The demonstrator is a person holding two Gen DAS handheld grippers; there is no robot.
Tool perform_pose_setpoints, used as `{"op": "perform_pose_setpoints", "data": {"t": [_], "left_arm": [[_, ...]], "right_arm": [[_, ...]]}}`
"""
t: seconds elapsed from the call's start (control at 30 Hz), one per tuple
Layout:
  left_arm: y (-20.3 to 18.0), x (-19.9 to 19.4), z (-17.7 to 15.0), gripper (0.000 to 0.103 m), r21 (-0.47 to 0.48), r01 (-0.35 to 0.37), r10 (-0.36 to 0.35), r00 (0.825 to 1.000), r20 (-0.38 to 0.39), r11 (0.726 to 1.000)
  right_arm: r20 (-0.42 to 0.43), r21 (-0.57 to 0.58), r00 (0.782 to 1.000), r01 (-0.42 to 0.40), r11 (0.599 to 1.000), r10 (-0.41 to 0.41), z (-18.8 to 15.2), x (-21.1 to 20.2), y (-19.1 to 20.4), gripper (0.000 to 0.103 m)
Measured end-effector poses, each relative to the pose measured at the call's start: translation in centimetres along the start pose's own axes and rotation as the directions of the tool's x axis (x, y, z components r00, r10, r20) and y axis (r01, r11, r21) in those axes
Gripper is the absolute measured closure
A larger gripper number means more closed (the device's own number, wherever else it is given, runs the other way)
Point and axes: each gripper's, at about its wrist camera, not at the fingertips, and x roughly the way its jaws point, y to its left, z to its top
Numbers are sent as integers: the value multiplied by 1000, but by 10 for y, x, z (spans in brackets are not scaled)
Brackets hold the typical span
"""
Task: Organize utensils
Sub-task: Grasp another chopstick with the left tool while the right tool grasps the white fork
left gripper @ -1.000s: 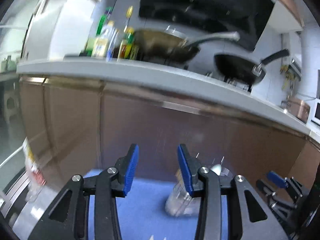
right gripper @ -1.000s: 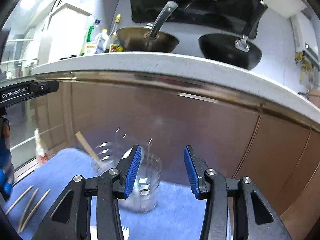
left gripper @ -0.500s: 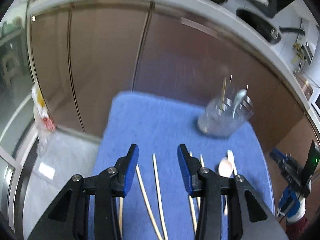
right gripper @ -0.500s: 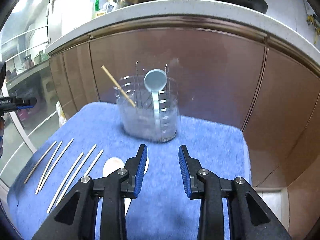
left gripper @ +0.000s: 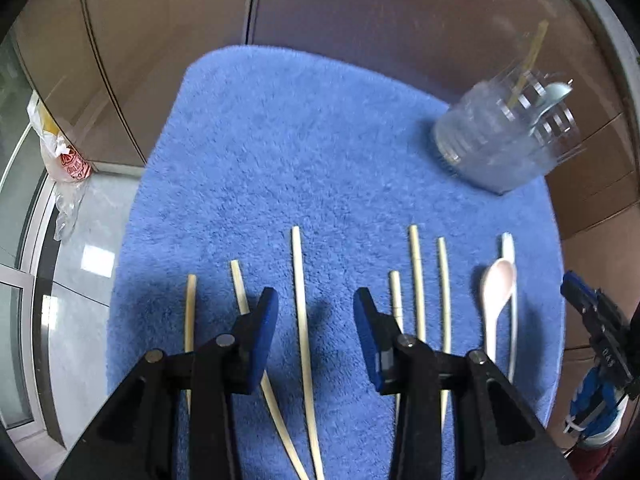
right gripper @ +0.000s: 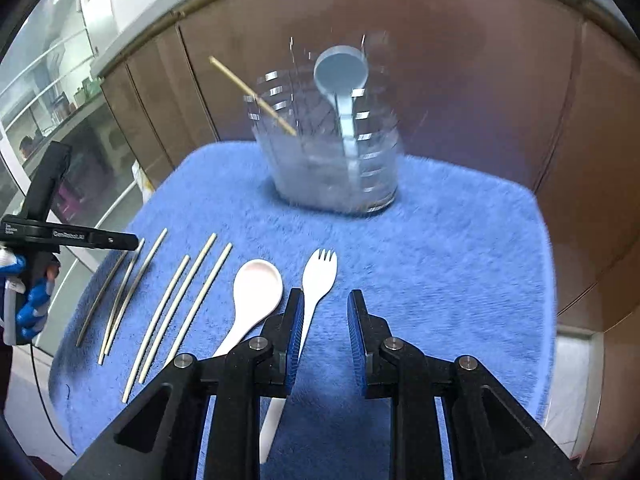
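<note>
Tongs before spoon-filled holder

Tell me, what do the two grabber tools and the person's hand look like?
Both the left gripper and right gripper have black angular frames with silver bolts and blue pads. The left one's black body carries small white lettering. The hand holding it wears a blue and white glove.

Blue mat: right half bare, passable. Left half crowded with chopsticks, white spoon, fork. Clear holder blocked far edge; cabinet doors close behind.
</note>
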Motion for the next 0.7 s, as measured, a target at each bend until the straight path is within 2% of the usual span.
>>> {"op": "perform_pose_setpoints", "data": {"t": [0.13, 0.37, 0.57, 0.7], "left_arm": [[-3, 13, 2, 71, 11, -10, 11, 999, -47, 1000], [-2, 27, 12, 75, 13, -11, 12, 995, -101, 1000], [-4, 29, 15, 83, 36, -42, 46, 992, -121, 998], [-4, 29, 17, 92, 27, -78, 81, 989, -123, 997]], "right_arm": [[-105, 14, 994, -19, 1000, 20, 6, 30, 1, 81], [-274, -5, 962, -26, 1000, 23, 13, 66, 14, 83], [-357, -62, 933, 20, 998, -41, 19, 87, 30, 86], [-359, -73, 930, 53, 996, -76, 20, 90, 39, 88]]}}
